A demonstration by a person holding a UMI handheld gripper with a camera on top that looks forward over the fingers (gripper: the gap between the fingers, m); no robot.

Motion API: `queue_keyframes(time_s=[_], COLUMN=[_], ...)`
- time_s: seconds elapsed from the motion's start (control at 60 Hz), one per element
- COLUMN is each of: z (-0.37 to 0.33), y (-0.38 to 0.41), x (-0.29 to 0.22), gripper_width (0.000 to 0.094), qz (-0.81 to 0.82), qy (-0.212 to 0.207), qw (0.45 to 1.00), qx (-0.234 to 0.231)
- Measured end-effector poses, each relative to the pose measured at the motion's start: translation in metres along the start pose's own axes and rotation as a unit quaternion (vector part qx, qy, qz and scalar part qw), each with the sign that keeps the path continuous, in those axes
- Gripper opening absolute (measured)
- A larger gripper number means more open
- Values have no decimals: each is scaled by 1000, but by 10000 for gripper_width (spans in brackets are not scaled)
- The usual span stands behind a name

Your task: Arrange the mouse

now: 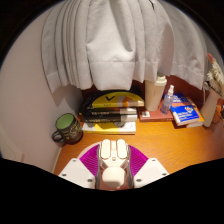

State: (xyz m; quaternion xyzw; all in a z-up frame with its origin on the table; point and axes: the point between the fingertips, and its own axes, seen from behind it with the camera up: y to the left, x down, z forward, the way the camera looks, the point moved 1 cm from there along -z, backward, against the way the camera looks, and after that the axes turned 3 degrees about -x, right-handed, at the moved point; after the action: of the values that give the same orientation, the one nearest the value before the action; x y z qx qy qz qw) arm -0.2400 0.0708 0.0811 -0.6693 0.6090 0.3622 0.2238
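A white mouse sits between my two fingers, its buttons pointing away from me toward the desk. Both magenta pads press against its sides, so my gripper is shut on it. The mouse is held above the near part of the orange-brown desk. Its underside is hidden.
A stack of books with a yellow-black item on top lies beyond the fingers. A dark mug stands to their left. A white bottle, a small bottle and a blue book stand at the right. Grey curtains hang behind.
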Motion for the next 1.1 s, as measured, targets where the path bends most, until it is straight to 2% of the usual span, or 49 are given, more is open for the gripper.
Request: queue_keyframes(time_s=[0.1,0.217,0.267,0.4,0.417,0.483,0.517,0.817,1.1], z=[31,50,51,53,52,43,34,-115,-243], y=[16,16,16,16,17,19,19,-43,-153], x=[42,75,72,75,75,66,56,-43,-33], gripper_width=[381,392,429,537,569,809,873,874,858], qz=[-2,-2,-14,-22,-19,-1,3,1,-14], qy=[37,60,45,44,48,47,39,-49,-82], qw=[999,998,998,998,998,999,999,999,995], qx=[5,24,31,40,37,27,22,9,52])
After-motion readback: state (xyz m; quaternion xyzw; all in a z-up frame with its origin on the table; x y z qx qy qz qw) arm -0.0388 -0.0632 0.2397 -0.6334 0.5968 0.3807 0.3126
